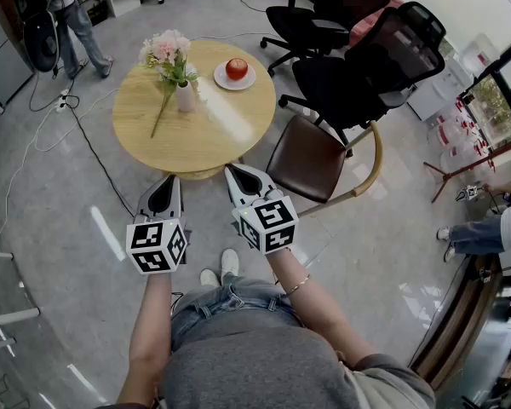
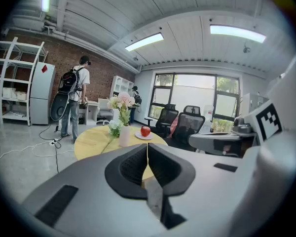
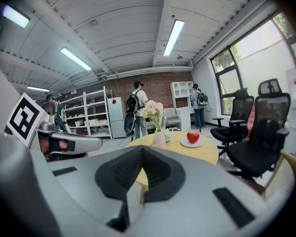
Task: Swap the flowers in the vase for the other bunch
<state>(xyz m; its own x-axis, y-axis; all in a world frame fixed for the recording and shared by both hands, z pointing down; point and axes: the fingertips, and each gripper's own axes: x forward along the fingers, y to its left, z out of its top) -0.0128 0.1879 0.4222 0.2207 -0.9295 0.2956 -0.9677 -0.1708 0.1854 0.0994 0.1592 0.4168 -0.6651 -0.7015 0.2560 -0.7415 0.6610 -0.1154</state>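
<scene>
Left gripper view: we note the left gripper [image 2: 147,151] with its two dark pads pressed flat together, nothing between them. Right gripper view gives the same for the right gripper [image 3: 141,154]: jaws fully together, empty.

Head view: we hold both grippers side by side, near each other but apart, over the grey floor [image 1: 68,228]. They are short of the round light-wood table [image 1: 213,135] and touch nothing on it.

On the table's far-left part stands the small white ceramic vase [image 1: 185,97], upright, with the bunch of pink and white flowers [image 1: 167,48] in it. The other bunch, a long green-stemmed spray [image 1: 162,113], lies flat on the tabletop just left of the vase. Its stem runs toward the near-left edge and its head lies by the vase.

Right of the vase, a red apple [image 1: 237,68] sits on a white round plate [image 1: 223,80]. A brown-seated wooden chair [image 1: 311,160] stands at the table's right side, with black office chairs [image 1: 358,75] beyond it. A person with a black backpack [image 1: 64,11] stands far left, past the table.
</scene>
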